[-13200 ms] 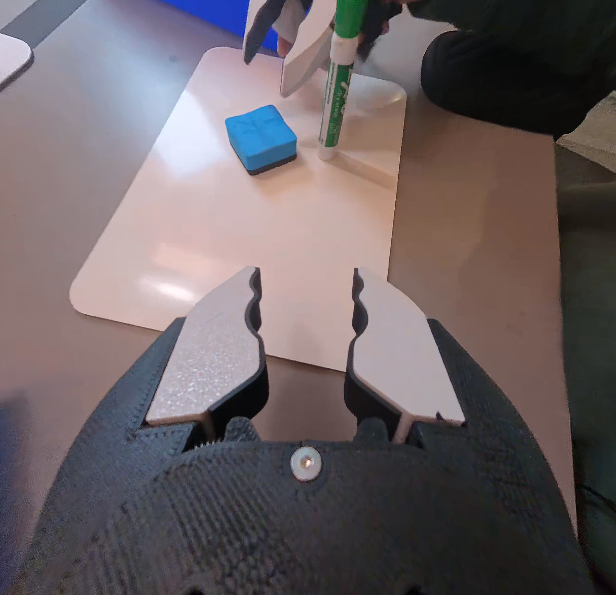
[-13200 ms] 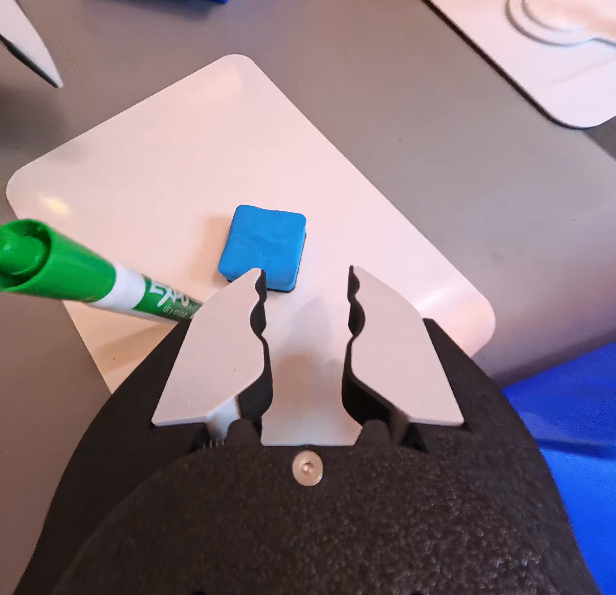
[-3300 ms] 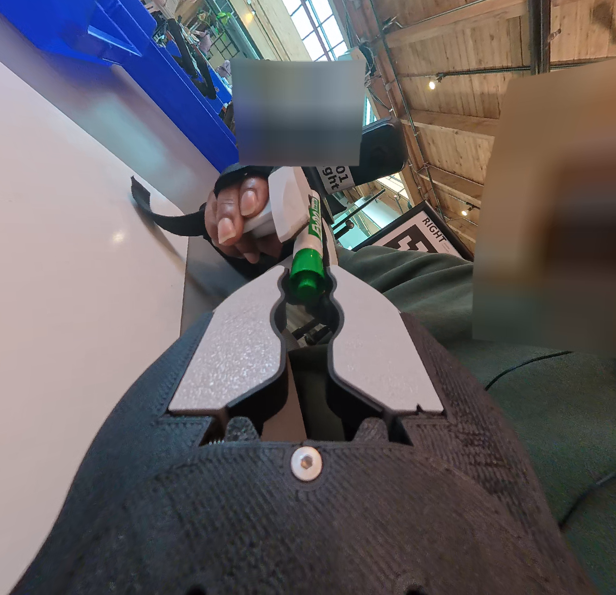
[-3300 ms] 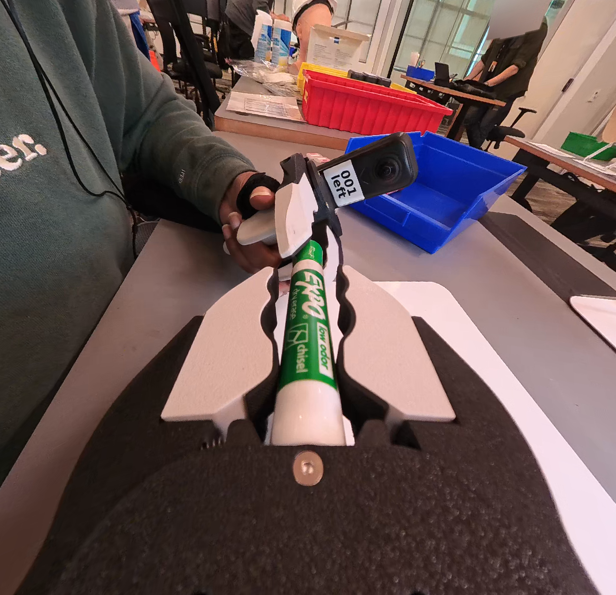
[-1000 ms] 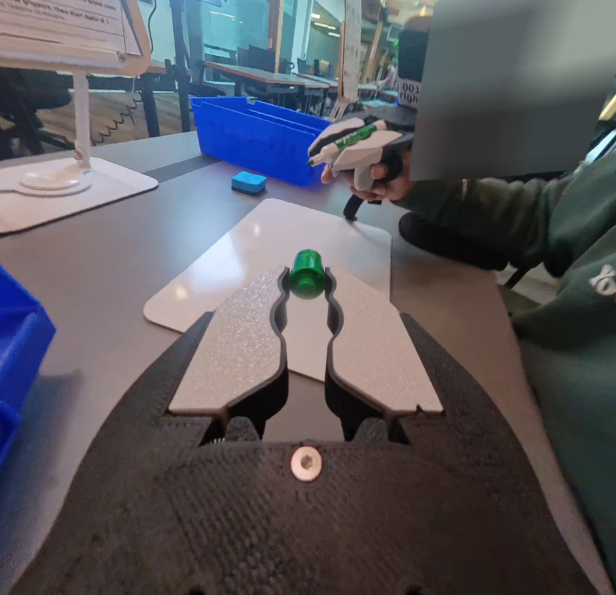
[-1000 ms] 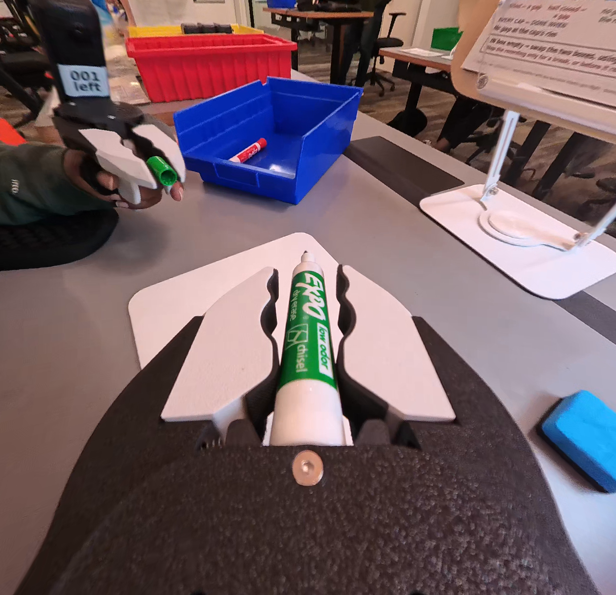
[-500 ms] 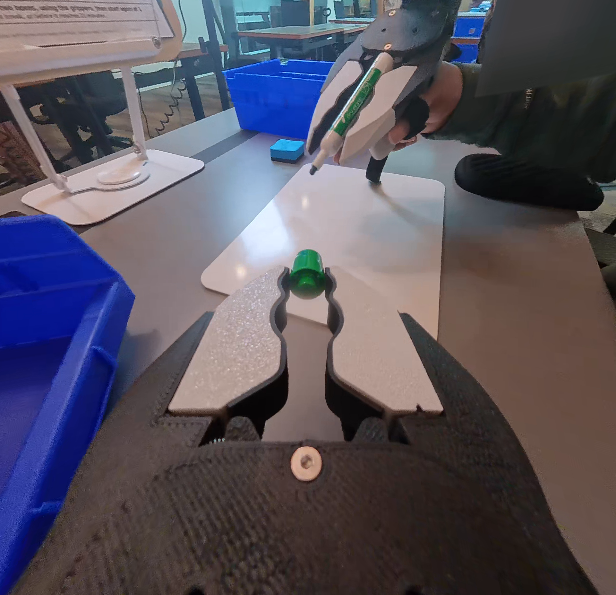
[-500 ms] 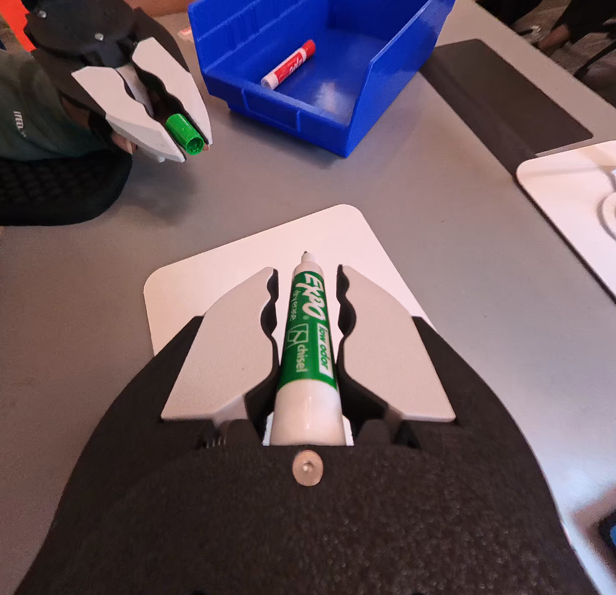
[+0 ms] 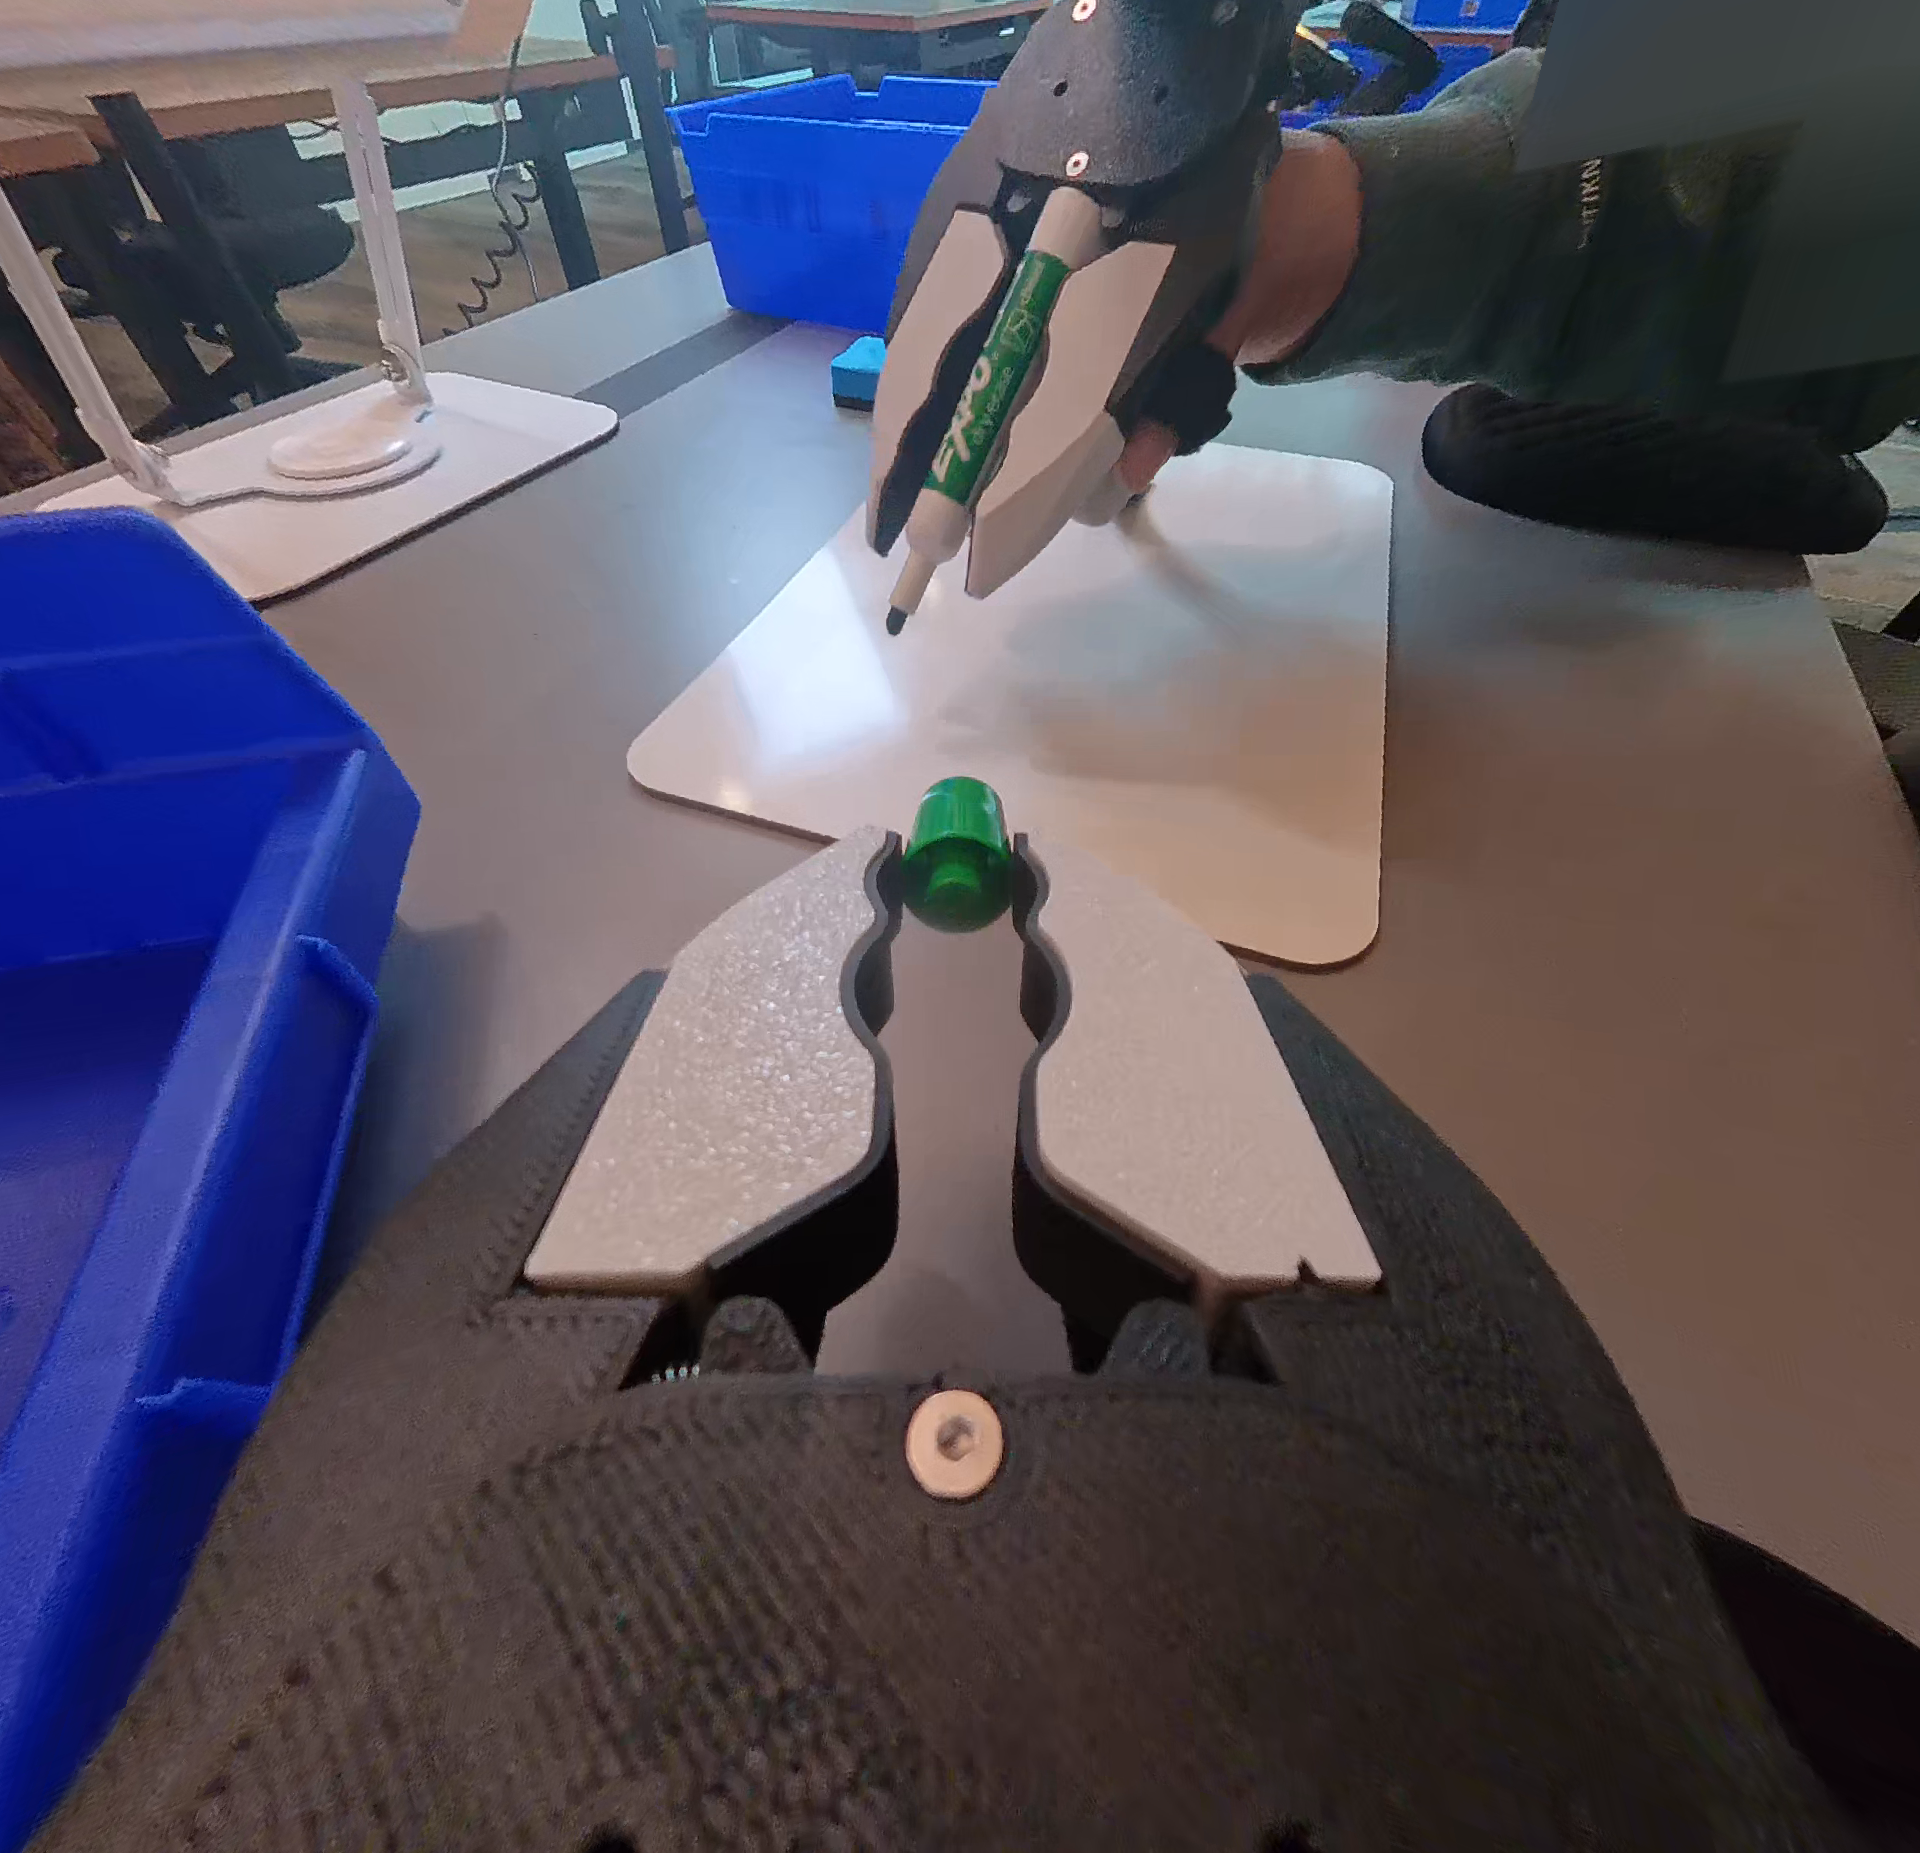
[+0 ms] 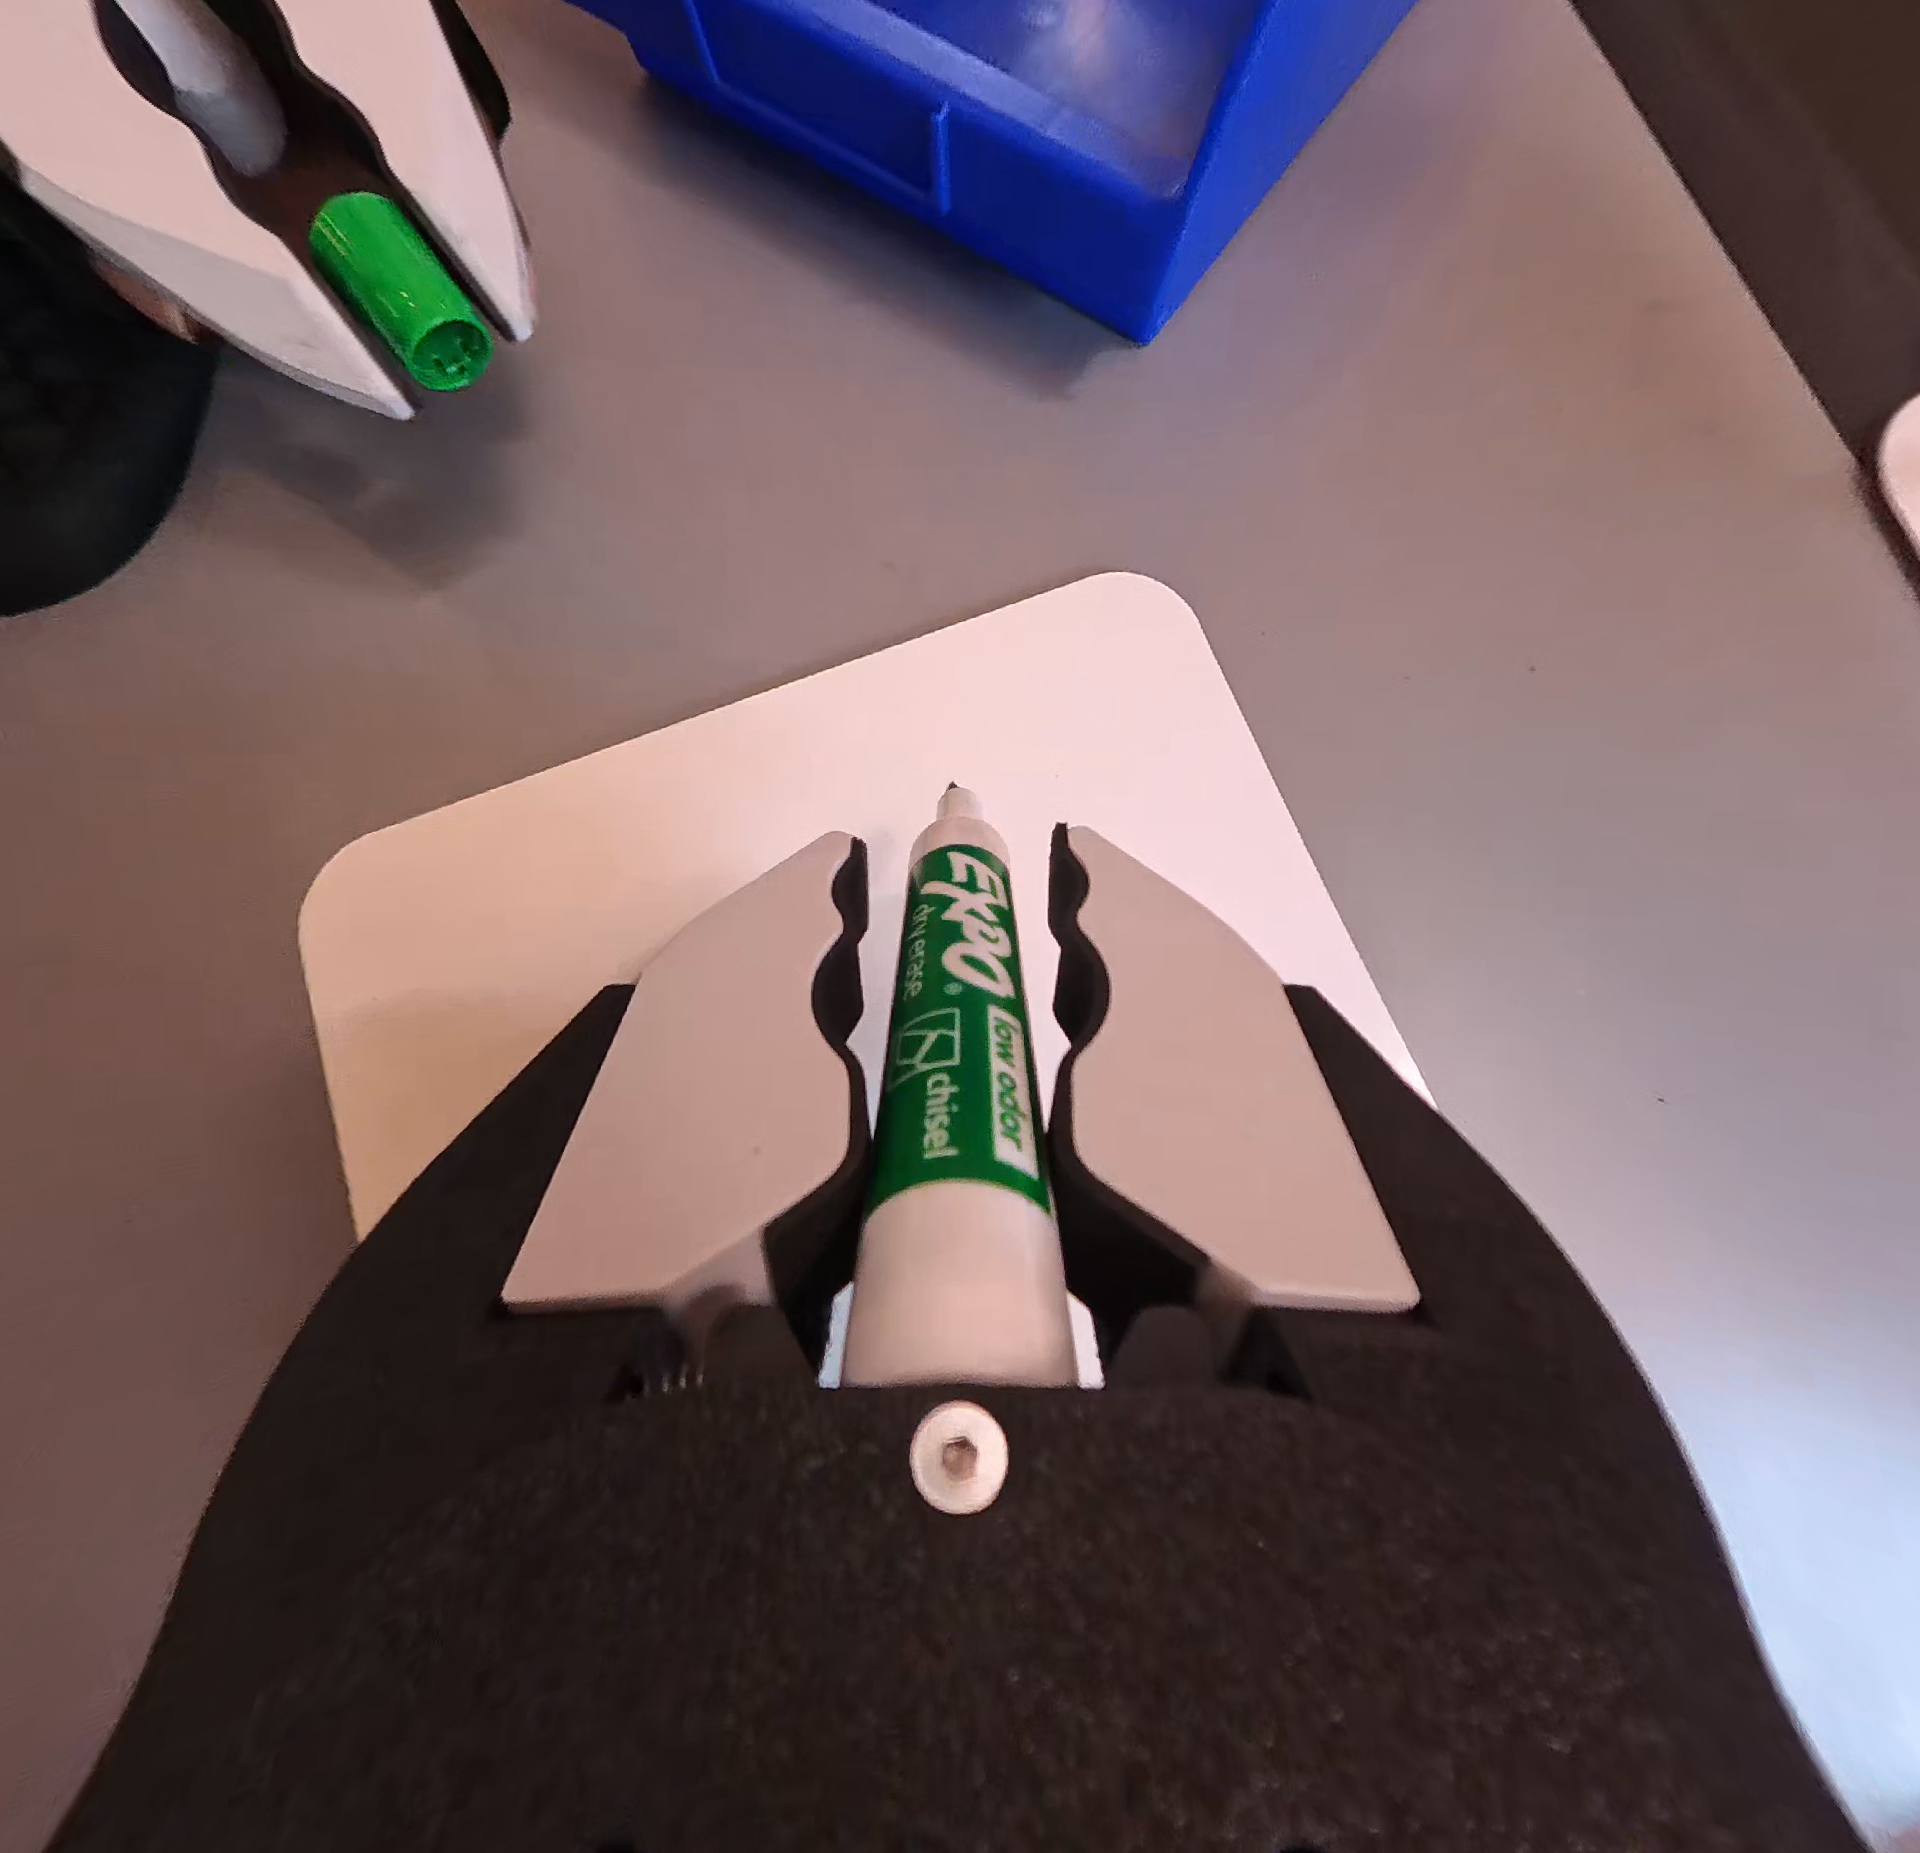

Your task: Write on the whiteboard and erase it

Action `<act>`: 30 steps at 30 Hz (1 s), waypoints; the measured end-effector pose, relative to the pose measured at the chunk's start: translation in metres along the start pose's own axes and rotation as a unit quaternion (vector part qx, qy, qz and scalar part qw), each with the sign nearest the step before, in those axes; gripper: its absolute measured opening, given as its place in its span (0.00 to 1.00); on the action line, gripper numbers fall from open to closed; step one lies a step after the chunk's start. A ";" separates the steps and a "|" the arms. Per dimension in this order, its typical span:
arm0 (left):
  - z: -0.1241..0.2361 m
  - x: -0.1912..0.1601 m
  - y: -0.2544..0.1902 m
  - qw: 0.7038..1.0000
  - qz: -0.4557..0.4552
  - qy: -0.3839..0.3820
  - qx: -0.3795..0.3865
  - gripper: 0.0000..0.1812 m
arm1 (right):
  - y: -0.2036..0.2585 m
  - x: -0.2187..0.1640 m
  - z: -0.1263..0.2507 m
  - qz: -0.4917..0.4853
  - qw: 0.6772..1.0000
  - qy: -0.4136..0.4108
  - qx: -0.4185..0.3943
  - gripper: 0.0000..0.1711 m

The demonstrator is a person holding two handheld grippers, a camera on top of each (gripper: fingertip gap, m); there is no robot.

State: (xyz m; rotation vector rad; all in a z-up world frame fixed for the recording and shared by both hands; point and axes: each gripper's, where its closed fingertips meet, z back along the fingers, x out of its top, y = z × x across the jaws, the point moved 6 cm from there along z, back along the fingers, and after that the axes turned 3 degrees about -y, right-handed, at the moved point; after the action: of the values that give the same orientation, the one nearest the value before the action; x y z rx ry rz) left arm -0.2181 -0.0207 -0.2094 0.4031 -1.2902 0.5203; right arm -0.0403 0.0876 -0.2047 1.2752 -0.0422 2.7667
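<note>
Lying flat on the grey tabletop, the whiteboard is blank and glossy from where I watch. I've got the green marker uncapped, running lengthwise between the fingers of my right gripper; those fingers are closed in snug against the barrel on both sides, with its dark tip poking out past them. In the left wrist view that right gripper hangs over the far left part of the board, tilted down, marker tip just above the surface; whether it touches, I can't tell. A hand in a dark green sleeve grips it from behind.

My left gripper sits off the board's near edge, its fingers nearly closed and pinching the green cap right at their tips. The right wrist view shows the same: left gripper up in the top left corner over bare tabletop, cap clamped between the two pale fingers, open end facing out.

Further out, a blue eraser rests beyond the board, near a blue bin. Another blue bin sits close on my left, and a white stand behind it.
</note>
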 end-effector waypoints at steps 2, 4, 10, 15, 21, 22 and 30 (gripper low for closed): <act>0.000 -0.002 0.000 1.000 0.011 0.000 -0.009 0.11 | -0.001 -0.001 -0.005 0.000 1.000 0.010 0.003 0.20; 0.000 -0.003 0.000 1.000 0.020 -0.003 -0.015 0.11 | -0.003 -0.002 -0.009 -0.005 1.000 0.019 0.008 0.20; -0.001 -0.005 0.002 0.999 0.040 -0.003 -0.021 0.11 | -0.007 -0.001 -0.013 0.065 0.997 0.042 -0.008 0.20; -0.001 -0.005 0.000 0.999 0.028 0.002 -0.019 0.11 | -0.010 -0.001 -0.017 0.143 0.986 0.079 -0.016 0.20; -0.002 -0.006 0.000 0.999 0.038 0.008 -0.023 0.11 | -0.017 0.003 -0.023 0.194 0.973 0.125 -0.019 0.20; -0.002 -0.007 0.000 0.999 0.039 0.009 -0.023 0.11 | -0.019 0.003 -0.023 0.197 0.971 0.130 -0.018 0.20; -0.002 -0.008 0.002 0.999 0.044 0.015 -0.022 0.11 | -0.029 0.002 -0.027 0.214 0.963 0.165 -0.021 0.20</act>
State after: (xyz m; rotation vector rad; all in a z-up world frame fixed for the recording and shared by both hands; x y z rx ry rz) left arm -0.2189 -0.0192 -0.2180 0.3024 -1.2918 0.5691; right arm -0.0586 0.1184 -0.2211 0.8574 -0.3945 3.2837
